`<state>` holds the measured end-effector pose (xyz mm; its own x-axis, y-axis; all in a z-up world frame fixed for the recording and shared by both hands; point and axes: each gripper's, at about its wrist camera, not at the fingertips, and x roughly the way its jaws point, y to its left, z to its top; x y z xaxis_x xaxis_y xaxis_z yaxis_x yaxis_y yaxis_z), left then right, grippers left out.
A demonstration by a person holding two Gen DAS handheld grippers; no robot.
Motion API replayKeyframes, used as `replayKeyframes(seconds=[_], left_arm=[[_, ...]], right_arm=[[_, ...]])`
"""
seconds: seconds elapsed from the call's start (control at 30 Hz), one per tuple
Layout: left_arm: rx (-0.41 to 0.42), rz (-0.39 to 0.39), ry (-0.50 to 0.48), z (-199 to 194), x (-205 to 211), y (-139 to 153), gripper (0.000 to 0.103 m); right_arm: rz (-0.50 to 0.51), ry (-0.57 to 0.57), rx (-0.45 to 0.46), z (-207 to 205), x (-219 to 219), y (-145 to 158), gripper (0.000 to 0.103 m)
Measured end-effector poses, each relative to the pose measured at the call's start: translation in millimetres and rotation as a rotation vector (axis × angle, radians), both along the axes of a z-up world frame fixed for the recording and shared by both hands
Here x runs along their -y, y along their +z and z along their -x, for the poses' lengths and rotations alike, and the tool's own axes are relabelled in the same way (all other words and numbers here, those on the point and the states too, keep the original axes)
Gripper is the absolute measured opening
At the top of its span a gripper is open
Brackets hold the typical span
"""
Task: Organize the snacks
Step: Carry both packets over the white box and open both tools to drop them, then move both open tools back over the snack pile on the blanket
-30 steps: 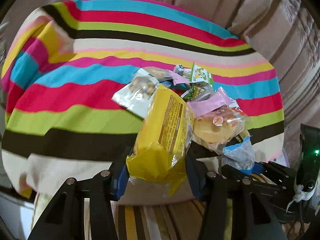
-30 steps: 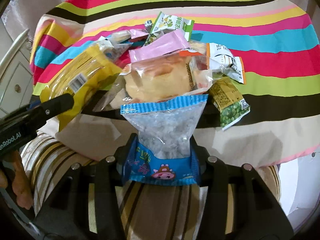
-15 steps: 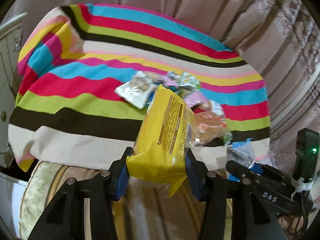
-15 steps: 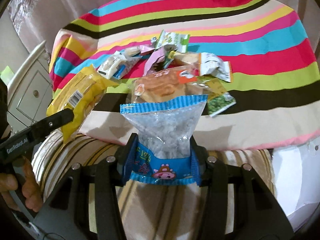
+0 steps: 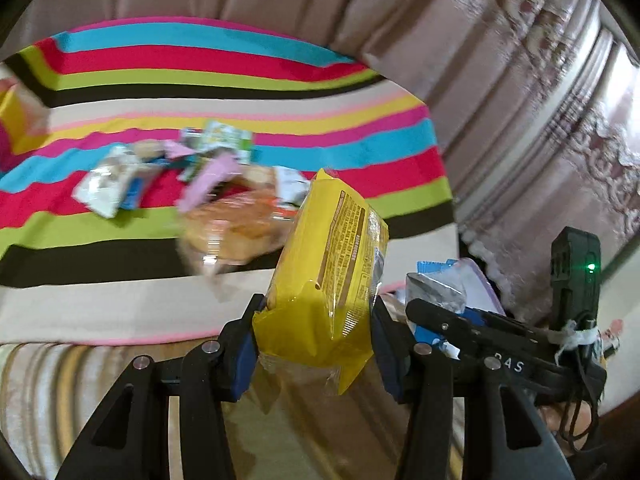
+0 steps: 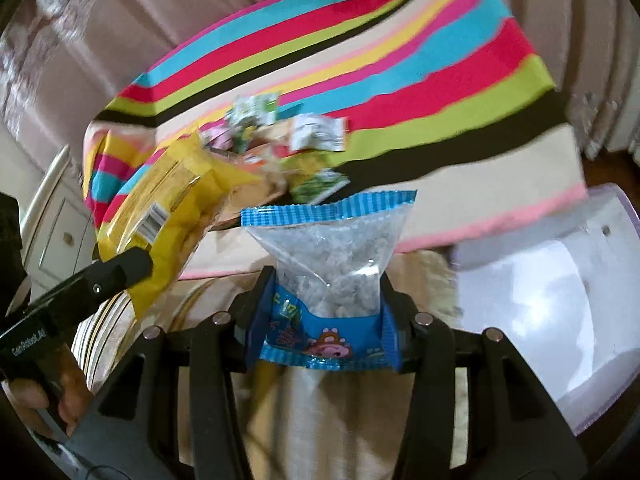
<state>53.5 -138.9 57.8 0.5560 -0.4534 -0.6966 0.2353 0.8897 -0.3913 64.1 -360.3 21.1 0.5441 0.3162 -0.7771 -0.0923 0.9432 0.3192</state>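
Note:
My left gripper is shut on a yellow snack pack and holds it in the air before the bed's edge. My right gripper is shut on a clear bag with blue ends. The yellow pack and left gripper also show at the left of the right wrist view. The right gripper and blue bag show at the right of the left wrist view. A pile of snacks lies on the striped blanket, with a bread bun pack in front.
A translucent white bin stands on the floor to the right of the bed. Curtains hang behind and to the right. A white cabinet stands at the left. A striped rug lies below.
Both grippers have pulled back from the snack pile and swung to the right, each with its packet. The white bin has come into the right wrist view.

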Motion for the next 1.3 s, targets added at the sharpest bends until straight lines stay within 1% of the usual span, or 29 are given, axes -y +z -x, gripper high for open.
replayKeyframes(seconds=[0.27, 0.37, 0.53, 0.63, 0.67, 0.7, 0.73, 0.77, 0.8, 0.83, 0.9, 0.93, 0.97, 1.03, 1.07, 1.1, 1.13, 1.17, 1.23, 1.3], left_arm=[[-0.038, -0.007, -0.154, -15, 71, -7, 0.051], [-0.050, -0.011, -0.195, -22, 93, -10, 0.051], [-0.056, -0.029, -0.268, -28, 131, -12, 0.051], [-0.058, -0.033, -0.301, -31, 151, -13, 0.051], [-0.056, -0.031, -0.311, -32, 156, -13, 0.052], [-0.050, -0.035, -0.319, -33, 161, -13, 0.055], [-0.046, -0.045, -0.331, -33, 167, -12, 0.065], [-0.040, -0.054, -0.328, -34, 169, -12, 0.074], [-0.031, -0.065, -0.316, -33, 170, -12, 0.078], [-0.021, -0.073, -0.298, -33, 169, -10, 0.084], [-0.005, -0.084, -0.276, -33, 166, -9, 0.084], [0.002, -0.098, -0.262, -32, 164, -9, 0.085], [0.014, -0.115, -0.243, -31, 162, -8, 0.088], [0.034, -0.179, -0.188, -29, 160, -5, 0.093], [0.045, -0.204, -0.172, -28, 159, -5, 0.093], [0.081, -0.208, -0.172, -24, 156, -3, 0.093], [0.103, -0.203, -0.168, -22, 154, -2, 0.093], [0.122, -0.195, -0.149, -19, 149, 0, 0.093], [0.130, -0.185, -0.117, -19, 140, 4, 0.093], [0.136, -0.188, -0.063, -19, 126, 7, 0.093]], right_arm=[[0.000, -0.184, -0.036, 10, 81, -14, 0.051], [0.001, -0.238, -0.044, 13, 105, -19, 0.051], [0.014, -0.304, -0.047, 13, 134, -22, 0.051], [0.048, -0.339, -0.050, 11, 144, -21, 0.053], [0.057, -0.346, -0.049, 10, 143, -21, 0.053], [0.073, -0.355, -0.040, 10, 145, -20, 0.054], [0.086, -0.362, -0.036, 10, 146, -19, 0.063], [0.111, -0.377, -0.027, 10, 148, -17, 0.069], [0.135, -0.393, -0.013, 10, 148, -15, 0.084], [0.162, -0.411, 0.007, 12, 148, -13, 0.092], [0.205, -0.430, 0.044, 12, 149, -9, 0.093], [0.220, -0.436, 0.055, 11, 150, -8, 0.095], [0.239, -0.447, 0.064, 11, 150, -7, 0.097], [0.283, -0.457, 0.076, 10, 146, -6, 0.099], [0.306, -0.444, 0.073, 9, 144, -6, 0.099], [0.318, -0.433, 0.068, 8, 141, -6, 0.099], [0.318, -0.426, 0.066, 7, 140, -7, 0.099], [0.298, -0.419, 0.067, 7, 140, -7, 0.099], [0.233, -0.400, 0.075, 10, 140, -8, 0.099], [0.185, -0.399, 0.082, 13, 141, -6, 0.099]])
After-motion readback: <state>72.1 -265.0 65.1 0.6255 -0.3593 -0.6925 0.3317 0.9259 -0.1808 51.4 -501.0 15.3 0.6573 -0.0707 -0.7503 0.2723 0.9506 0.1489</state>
